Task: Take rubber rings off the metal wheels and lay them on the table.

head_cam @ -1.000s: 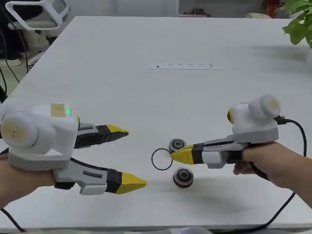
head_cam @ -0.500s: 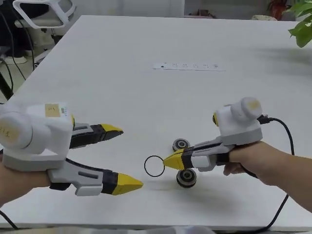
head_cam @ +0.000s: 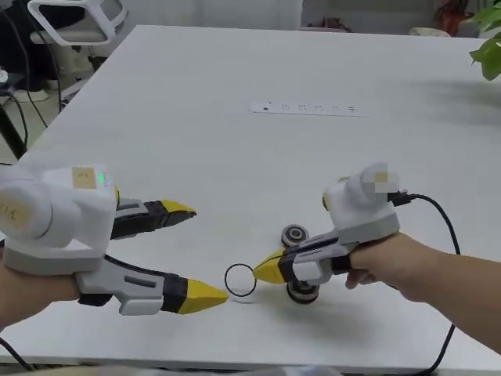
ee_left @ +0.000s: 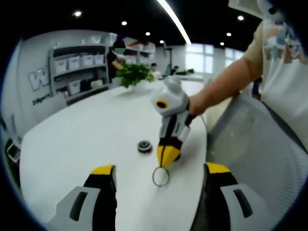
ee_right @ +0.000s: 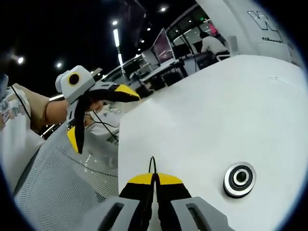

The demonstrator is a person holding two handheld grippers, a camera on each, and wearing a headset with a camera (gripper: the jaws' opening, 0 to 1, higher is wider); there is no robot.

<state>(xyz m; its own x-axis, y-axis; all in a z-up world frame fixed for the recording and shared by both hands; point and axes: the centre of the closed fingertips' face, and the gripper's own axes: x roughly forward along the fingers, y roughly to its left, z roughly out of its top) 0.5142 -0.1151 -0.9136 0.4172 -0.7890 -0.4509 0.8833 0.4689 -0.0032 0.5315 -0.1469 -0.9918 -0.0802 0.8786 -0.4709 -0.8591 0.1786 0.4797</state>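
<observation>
The right gripper [head_cam: 260, 274] had its fingers shut together on the rim of the black rubber ring [head_cam: 240, 280], low at the white desk [head_cam: 235, 141]. One metal wheel [head_cam: 295, 234] lay just beyond the ring to its right, and a second wheel [head_cam: 302, 292] sat right of the ring under that gripper. The left gripper [head_cam: 207, 253] hung left of the ring, fingers wide apart.

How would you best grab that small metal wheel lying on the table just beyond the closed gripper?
Probably across its round outer rim, coming from above. The metal wheel lies flat on the table with its hub facing up, so open jaws can straddle it.
</observation>
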